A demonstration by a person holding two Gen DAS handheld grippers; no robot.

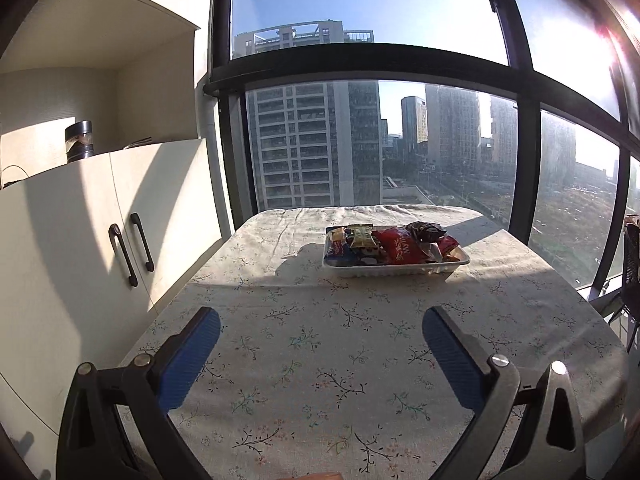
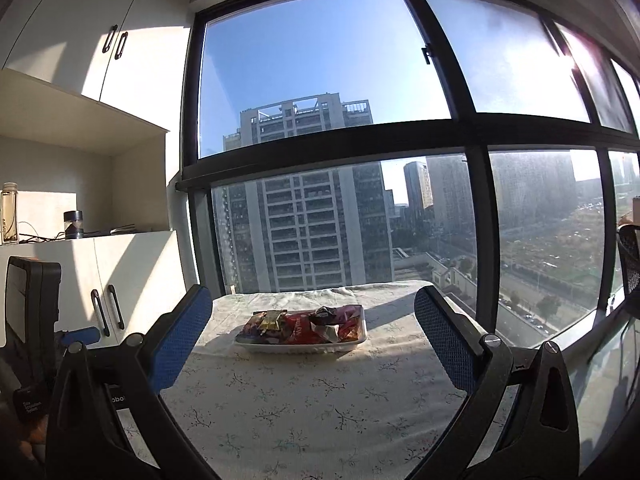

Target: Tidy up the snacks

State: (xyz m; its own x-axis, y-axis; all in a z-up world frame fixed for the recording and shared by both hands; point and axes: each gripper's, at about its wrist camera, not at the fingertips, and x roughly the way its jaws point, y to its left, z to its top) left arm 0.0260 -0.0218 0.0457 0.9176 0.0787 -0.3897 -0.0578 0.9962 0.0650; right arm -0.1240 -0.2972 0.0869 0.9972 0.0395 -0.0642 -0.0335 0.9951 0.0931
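Observation:
A white tray [image 1: 400, 270] sits on the far middle of the floral tablecloth [image 1: 320, 352], piled with several snack packets: a red packet [image 1: 402, 248], a gold one [image 1: 362, 237], a dark one [image 1: 426, 231]. My left gripper [image 1: 322, 322] is open and empty, held above the near half of the table, well short of the tray. My right gripper [image 2: 312, 300] is open and empty too, held higher and further back; the tray [image 2: 304, 347] and the red packet [image 2: 298, 330] show between its blue pads. The left gripper's body [image 2: 32, 320] shows at the right wrist view's left edge.
White cabinets with black handles [image 1: 132, 248] stand left of the table, with a dark jar [image 1: 79, 140] on top. A large window [image 1: 440, 140] lies right behind the table. A dark chair [image 1: 628, 280] stands at the right.

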